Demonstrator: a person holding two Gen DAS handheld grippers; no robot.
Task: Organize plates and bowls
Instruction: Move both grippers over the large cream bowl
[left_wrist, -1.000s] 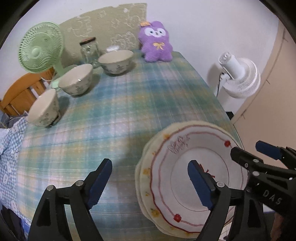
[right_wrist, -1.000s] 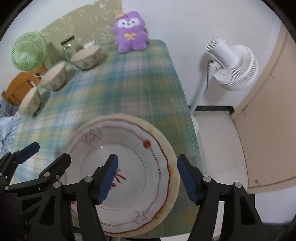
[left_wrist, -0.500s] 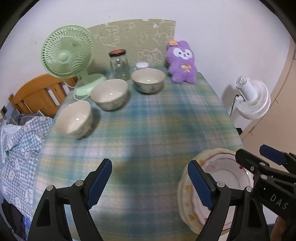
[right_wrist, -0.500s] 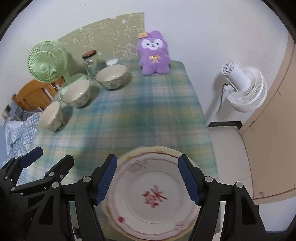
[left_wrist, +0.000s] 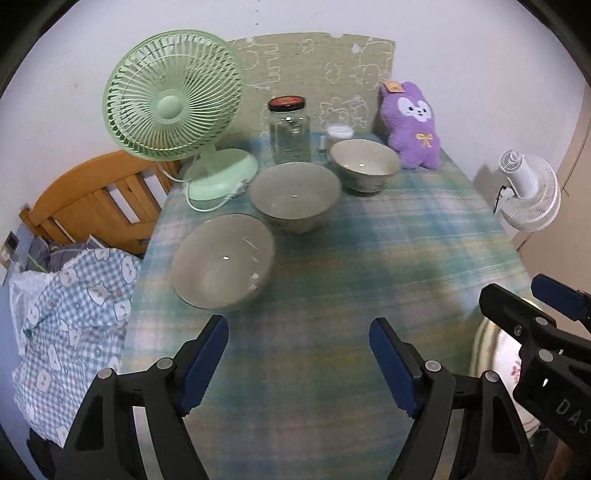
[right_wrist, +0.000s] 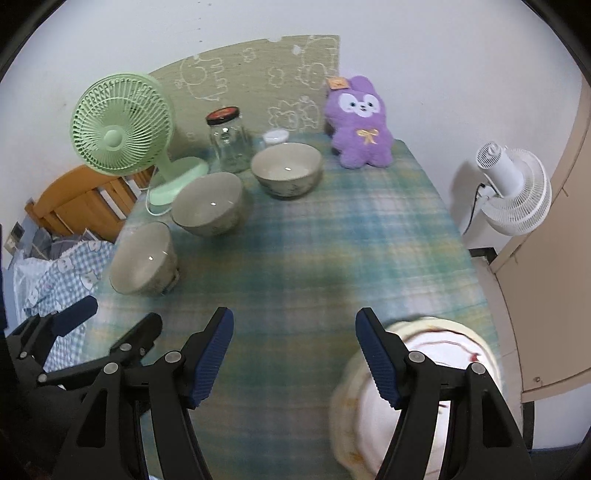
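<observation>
Three bowls sit in a slanting row along the table's (left_wrist: 369, 387) left side, from the near bowl (left_wrist: 223, 261) past the middle bowl (left_wrist: 294, 197) to the far bowl (left_wrist: 365, 165) by the jar (left_wrist: 290, 131). The plates (right_wrist: 424, 369) are stacked at the near right corner, well apart from them.

The left gripper (left_wrist: 298, 360) hangs above bare cloth with its jaws spread wide and nothing between them. The near bowl lies just ahead and a little to its left, so this is the nearer hand for it. The right gripper (right_wrist: 294, 356) is likewise gaping and empty; its right finger overlaps the plates' rim in its own view, though I can't tell whether it touches.

My guess is the bowls get nested next, which calls for the left jaws to swing left and straddle the near bowl's rim. That rim is round, so no angle is favoured.
</observation>
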